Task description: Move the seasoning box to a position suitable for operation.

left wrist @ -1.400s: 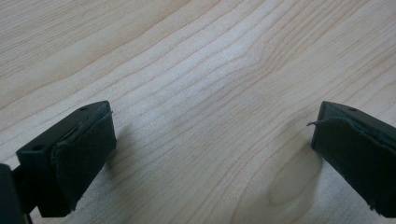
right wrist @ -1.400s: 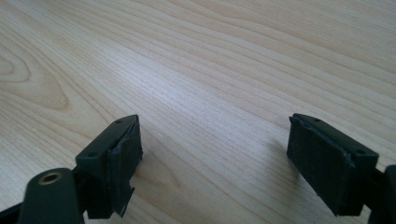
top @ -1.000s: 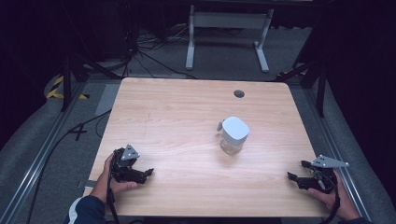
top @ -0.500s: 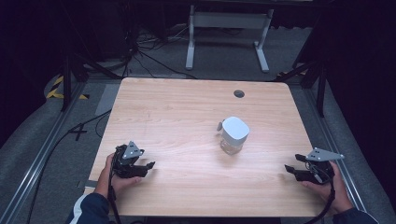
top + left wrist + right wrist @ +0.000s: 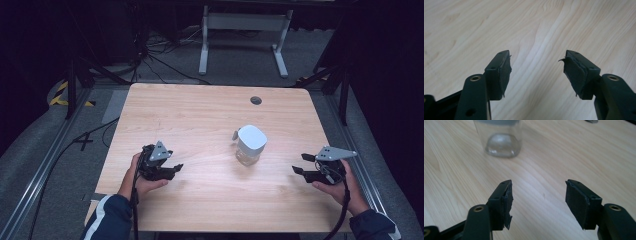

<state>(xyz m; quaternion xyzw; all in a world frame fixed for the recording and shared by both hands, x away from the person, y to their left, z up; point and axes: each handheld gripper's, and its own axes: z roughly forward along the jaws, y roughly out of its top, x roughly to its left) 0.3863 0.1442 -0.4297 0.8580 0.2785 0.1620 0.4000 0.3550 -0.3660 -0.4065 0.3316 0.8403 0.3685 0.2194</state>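
High view, jar: a clear glass jar [image 5: 249, 145] with a pale lid stands upright right of the middle of the wooden table [image 5: 200, 115], apart from both tools.
High view, tools: the left tool [image 5: 176, 168] is near the table's front left, the right tool [image 5: 301, 164] near its front right edge; both point inward toward the jar, the right one closer to it.
Left gripper view: the left tool [image 5: 537, 67] has just been closing partway; jaws spread, bare table between them.
Right gripper view: the right tool [image 5: 538, 192] has likewise just been narrowing; jaws parted, nothing held; the jar [image 5: 500, 137] is ahead, left of its line.
Step in hand: approach, likely before any grasp.
Next move: probably carry the right tool up to the jar's body with the jaws to either side, then close; the left could take the lid.
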